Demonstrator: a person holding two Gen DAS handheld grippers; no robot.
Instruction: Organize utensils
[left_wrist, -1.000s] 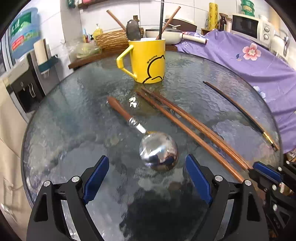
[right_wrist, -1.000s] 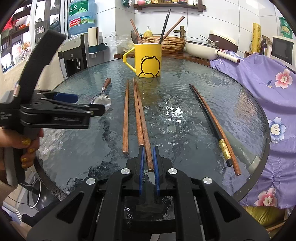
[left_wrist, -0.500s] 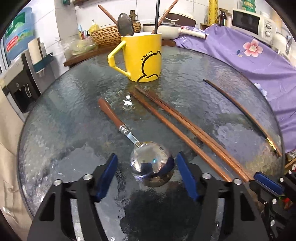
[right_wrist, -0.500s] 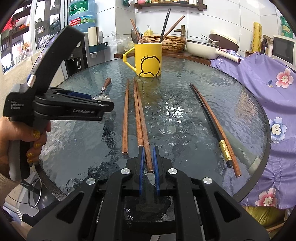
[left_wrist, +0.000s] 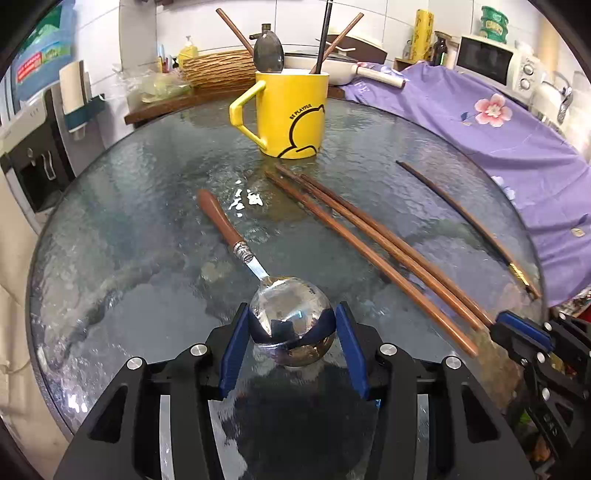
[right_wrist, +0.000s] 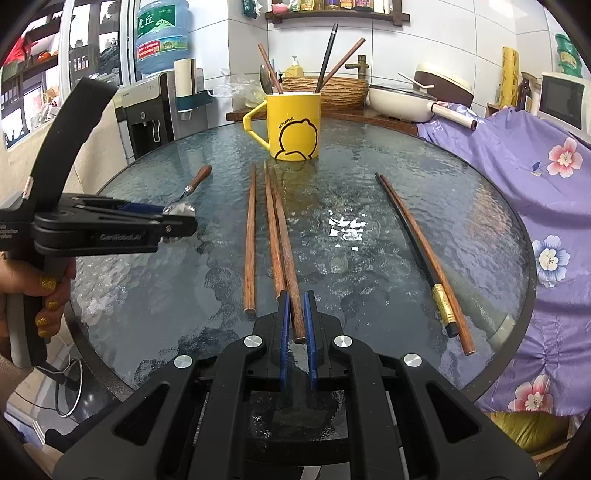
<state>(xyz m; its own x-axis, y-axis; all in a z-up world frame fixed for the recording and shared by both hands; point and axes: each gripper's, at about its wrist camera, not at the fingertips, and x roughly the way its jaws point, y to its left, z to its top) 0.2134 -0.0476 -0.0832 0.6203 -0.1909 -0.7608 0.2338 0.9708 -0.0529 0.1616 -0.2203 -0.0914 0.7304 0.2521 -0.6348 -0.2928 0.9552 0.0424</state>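
A steel spoon (left_wrist: 291, 321) with a brown wooden handle lies on the round glass table (left_wrist: 129, 221). My left gripper (left_wrist: 291, 308) is closing around its bowl, and both blue pads touch the bowl's sides. My right gripper (right_wrist: 295, 295) is shut on the near end of a brown chopstick (right_wrist: 286, 251). Beside that one lie another brown chopstick (right_wrist: 271, 229) and a third chopstick (right_wrist: 250, 236). At the back, a yellow mug (right_wrist: 293, 125) holds a spoon and several chopsticks.
A dark pair of chopsticks (right_wrist: 417, 254) with a gold band lies on the right side of the table. A purple flowered cloth (right_wrist: 535, 192) drapes over the right edge. A counter with a basket, a pan and a water dispenser stands behind the table.
My left gripper moved forward over the spoon and its jaws narrowed from wide apart to touching the bowl. The right gripper and its chopstick stayed put.
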